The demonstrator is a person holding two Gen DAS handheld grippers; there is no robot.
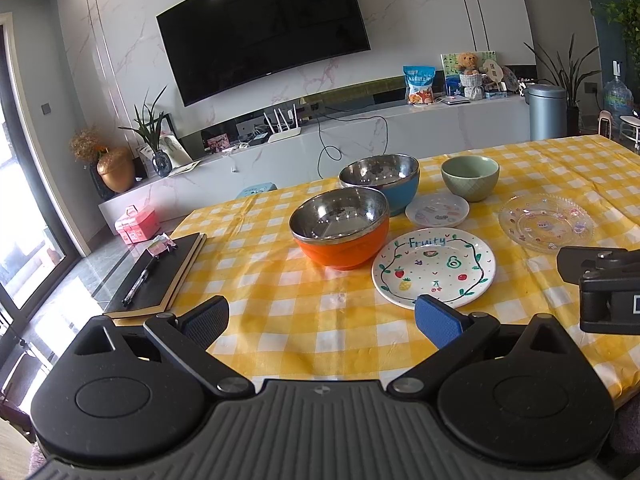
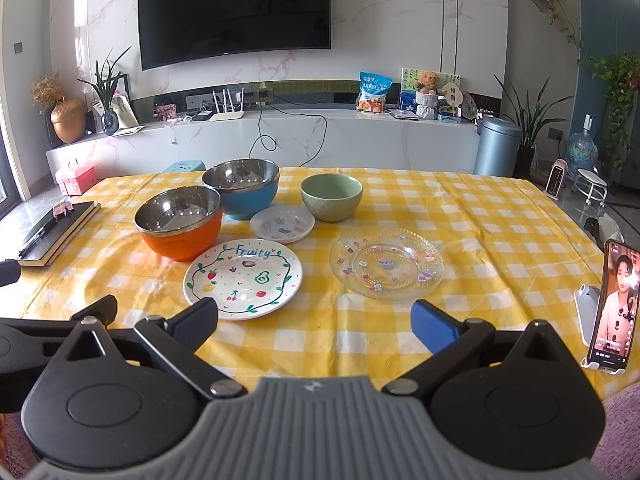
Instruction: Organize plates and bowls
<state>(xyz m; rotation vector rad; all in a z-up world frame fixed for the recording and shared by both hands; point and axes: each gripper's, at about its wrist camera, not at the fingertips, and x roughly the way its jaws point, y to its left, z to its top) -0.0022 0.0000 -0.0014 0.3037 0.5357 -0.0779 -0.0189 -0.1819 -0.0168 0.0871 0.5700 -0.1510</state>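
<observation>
A: What sits on the yellow checked tablecloth?

B: Three bowls and three plates, all apart from the grippers. The orange bowl is just beside the blue bowl, the green bowl to their right. A small white plate lies between the bowls and the "Fruity" plate; the clear glass plate is to the right.

A: And the tools?

B: The left gripper is spread wide and holds nothing; its blue pad overlaps the Fruity plate's near rim in that view. The right gripper gapes equally wide, empty, before both big plates.

A: Anything else?

B: A black notebook with a pen at the left edge, a phone on a stand at the right.
</observation>
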